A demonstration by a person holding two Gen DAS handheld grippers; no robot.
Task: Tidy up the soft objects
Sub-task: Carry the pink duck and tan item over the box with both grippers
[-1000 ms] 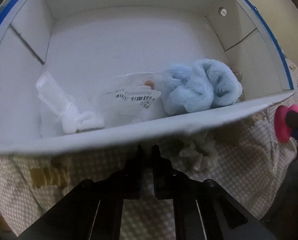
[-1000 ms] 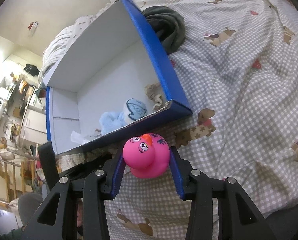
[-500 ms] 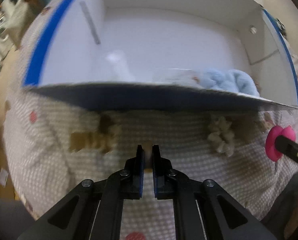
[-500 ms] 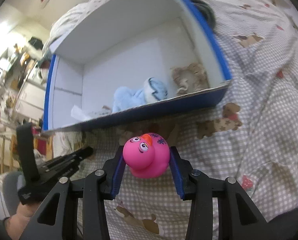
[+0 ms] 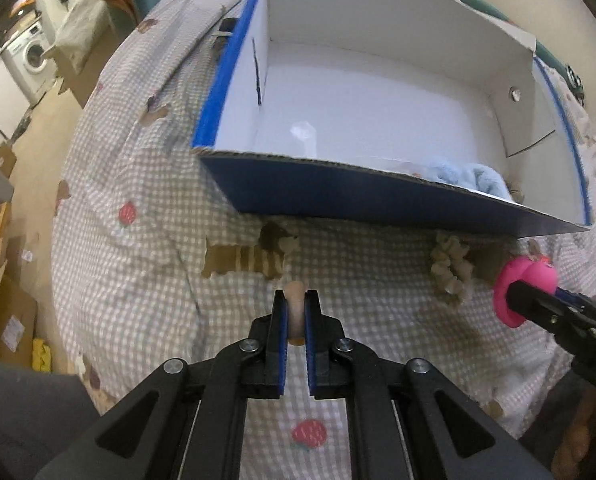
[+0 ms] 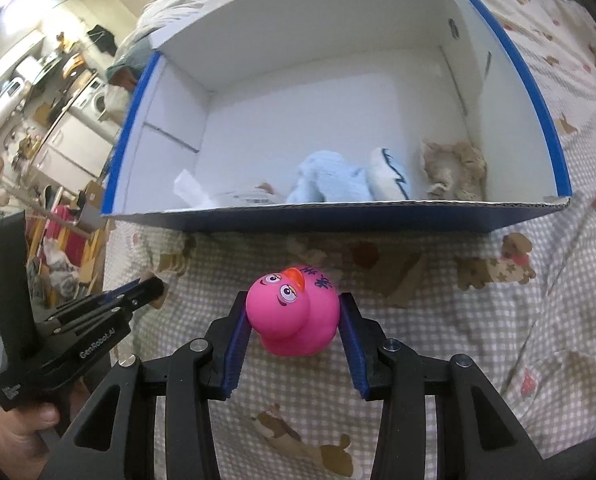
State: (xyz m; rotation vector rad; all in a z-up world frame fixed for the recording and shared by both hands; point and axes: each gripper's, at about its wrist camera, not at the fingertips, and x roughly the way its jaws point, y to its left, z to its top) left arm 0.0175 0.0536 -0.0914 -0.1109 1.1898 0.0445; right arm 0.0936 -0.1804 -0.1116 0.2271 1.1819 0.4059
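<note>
On the bed, over a checked quilt (image 6: 418, 360) printed with dogs and strawberries, both tools hang just short of an open cardboard box. The right tool (image 6: 294, 320) has its blue-padded jaws partly apart and pressed against the two sides of a pink rubber duck (image 6: 292, 314), which sits upright between them with its orange beak pointing toward the box. The left tool (image 5: 294, 320) is closed down almost completely on a small pale, peach-coloured piece (image 5: 295, 312) whose rounded end sticks out past the fingertips; what that piece is cannot be told. In the right wrist view the left tool appears at the lower left, held in a hand (image 6: 16, 436).

Just past the tools, a beige frilly scrunchie (image 5: 450, 268) lies on the quilt outside the near wall of the box, near the duck.

Beyond it stands the box (image 6: 338, 220), blue outside and white inside, its near wall facing the tools. Inside, along that near wall, lie a clear plastic packet (image 6: 234, 196) with a white strip, a light blue fluffy cloth bundle (image 6: 330, 180), and a tan fuzzy item (image 6: 454, 168) in the right corner.

Farther off to the left, a washing machine (image 5: 32, 56) and cluttered shelves show beside the bed.
</note>
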